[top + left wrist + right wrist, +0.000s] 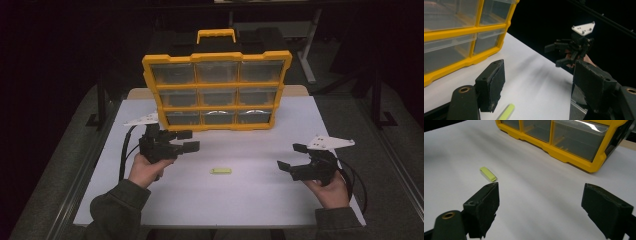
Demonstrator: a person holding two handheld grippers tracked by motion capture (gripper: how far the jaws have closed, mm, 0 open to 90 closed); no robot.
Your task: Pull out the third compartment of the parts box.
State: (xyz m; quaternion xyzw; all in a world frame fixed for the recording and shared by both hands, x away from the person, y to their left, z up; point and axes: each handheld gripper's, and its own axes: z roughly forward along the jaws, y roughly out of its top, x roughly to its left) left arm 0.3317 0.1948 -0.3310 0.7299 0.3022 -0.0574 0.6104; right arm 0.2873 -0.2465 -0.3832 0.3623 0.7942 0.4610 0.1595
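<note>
Yellow-green stick point(220, 171), small, flat and oblong with squared ends, lies bare on my white counter point(240, 200) a little below the middle of the high view, its long side running left to right. Nothing touches it.

At the left of that view my left claw point(186, 140) hovers above the counter, just in front of the lower left corner of the organiser, its jaws pointing toward the right of the frame. They stand wide apart with nothing between them. In the left gripper view the stick point(506, 112) pokes in at the bottom edge, pale lime and slightly blurred, below the left pad.

Behind the stick, at upper centre, the yellow organiser point(216, 89) stands tilted up, with clear drawers in three rows and a handle on top.

At the right, my right claw point(291, 157) is low over the counter, jaws spread wide and empty. In the right gripper view the stick point(488, 174) lies at centre left, just beyond my left pad, well apart from the organiser point(574, 157).
</note>
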